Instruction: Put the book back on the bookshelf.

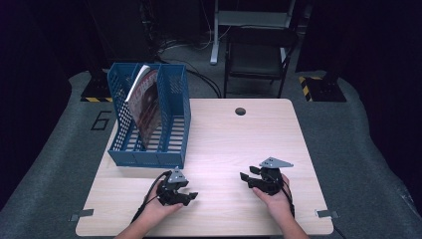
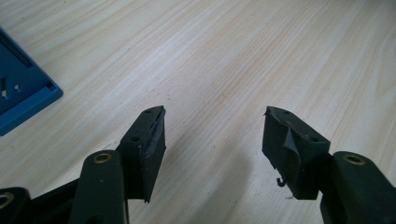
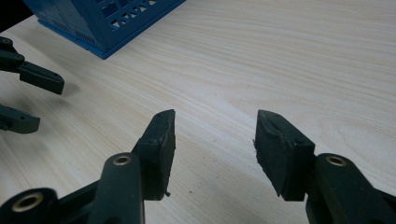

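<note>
Resting low on the near part of the pale wooden desk [image 1: 224, 144], one on each side: the left tongs [image 1: 191, 197] held in the left hand [image 1: 161, 205], the right tongs [image 1: 247, 179] held in the right hand [image 1: 273, 196], both pointing inward toward each other and staying well apart.

Gaping wide in the left gripper view — left tongs [image 2: 212, 135] released, bare wood grain showing between the two black jaws, nothing gripped. Peeking in at the left edge of that view: a corner of the blue file rack [image 2: 21, 93].

Gaping likewise in the right gripper view — right tongs [image 3: 215, 140] released, gripping nothing, wood showing between the padded jaws. Showing farther off at the left of that view: the left tongs [image 3: 39, 100], jaws spread.

Standing at the far left of the desk: the blue file rack [image 1: 174, 99], perforated walls upright, divided into slots. Leaning inside it, tilted against a divider: a magazine [image 1: 147, 102] with a dark reddish cover.

Sitting near the far edge of the desk: a small round cable hole [image 1: 240, 111]. Standing beyond the desk on the grey floor: a dark chair [image 1: 256, 57].
</note>
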{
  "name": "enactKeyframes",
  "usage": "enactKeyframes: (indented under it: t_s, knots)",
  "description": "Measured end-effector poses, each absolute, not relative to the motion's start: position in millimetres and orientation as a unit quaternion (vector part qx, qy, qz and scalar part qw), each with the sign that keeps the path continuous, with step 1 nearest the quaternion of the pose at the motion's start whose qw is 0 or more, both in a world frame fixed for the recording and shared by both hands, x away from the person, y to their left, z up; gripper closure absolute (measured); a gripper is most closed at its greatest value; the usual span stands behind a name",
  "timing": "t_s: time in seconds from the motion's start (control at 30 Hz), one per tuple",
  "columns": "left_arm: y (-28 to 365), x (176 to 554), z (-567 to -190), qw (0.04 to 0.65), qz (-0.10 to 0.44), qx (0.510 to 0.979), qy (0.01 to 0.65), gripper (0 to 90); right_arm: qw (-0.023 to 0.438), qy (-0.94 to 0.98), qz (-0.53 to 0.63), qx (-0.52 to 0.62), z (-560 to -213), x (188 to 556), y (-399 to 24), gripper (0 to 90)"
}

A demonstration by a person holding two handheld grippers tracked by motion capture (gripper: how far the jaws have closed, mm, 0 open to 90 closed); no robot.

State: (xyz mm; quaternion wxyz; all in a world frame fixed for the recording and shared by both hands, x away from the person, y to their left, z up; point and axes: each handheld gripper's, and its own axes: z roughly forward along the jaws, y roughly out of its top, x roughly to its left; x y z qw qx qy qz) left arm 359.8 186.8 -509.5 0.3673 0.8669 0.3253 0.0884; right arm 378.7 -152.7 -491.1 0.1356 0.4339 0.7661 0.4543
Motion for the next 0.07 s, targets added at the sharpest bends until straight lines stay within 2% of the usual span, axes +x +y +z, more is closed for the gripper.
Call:
enactKeyframes:
  t_s: [0.07]
  knots:
    - [187.3, 360.6, -509.6, 0.367, 0.087, 0.866, 0.327, 39.5, 0.135, 0.766, 0.454, 0.434, -491.3, 378.8, -153.0, 47.8]
